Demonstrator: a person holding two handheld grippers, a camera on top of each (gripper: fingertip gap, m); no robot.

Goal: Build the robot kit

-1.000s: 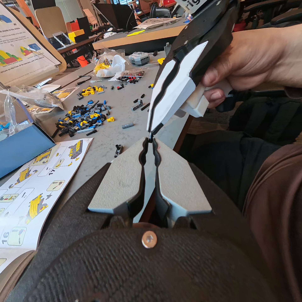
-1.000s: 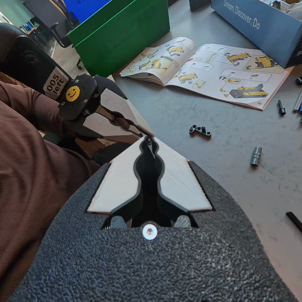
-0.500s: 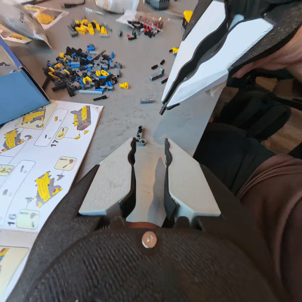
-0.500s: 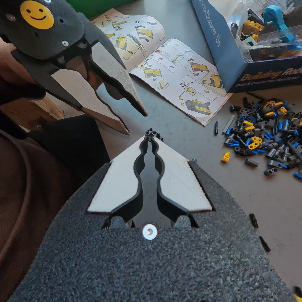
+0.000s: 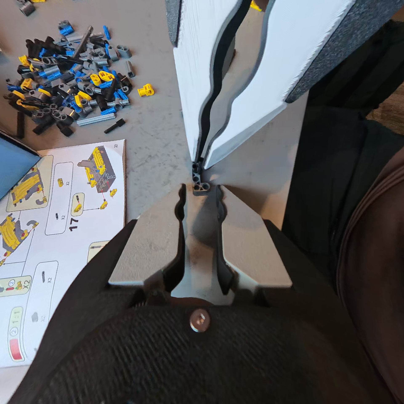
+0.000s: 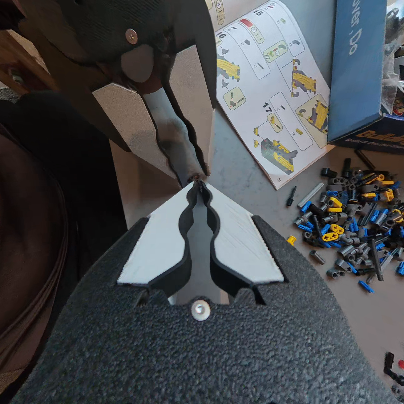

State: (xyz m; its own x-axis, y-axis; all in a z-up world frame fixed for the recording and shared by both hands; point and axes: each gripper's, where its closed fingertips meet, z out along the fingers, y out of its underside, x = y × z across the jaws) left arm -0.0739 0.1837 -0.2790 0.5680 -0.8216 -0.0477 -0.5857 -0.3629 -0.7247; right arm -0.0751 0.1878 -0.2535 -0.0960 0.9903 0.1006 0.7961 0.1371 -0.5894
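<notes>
Grey table (image 5: 157,135) near its edge, right gripper (image 5: 200,161) with white jaws clamped on a small grey L-shaped piece (image 5: 199,183) with round holes, left gripper (image 5: 200,190) jaws apart either side of its foot, booklet (image 5: 65,207) and loose pile of parts (image 5: 65,83) nearby.

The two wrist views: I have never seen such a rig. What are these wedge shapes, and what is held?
Each picture comes from a camera on a hand-held two-finger gripper. The grey-fingered left gripper is open around the foot of a small grey L-shaped holed beam. The white-fingered right gripper is shut on that beam's other end. On the grey table lie an open instruction booklet, a heap of black, blue, grey and yellow building pieces and a blue cardboard box.
</notes>
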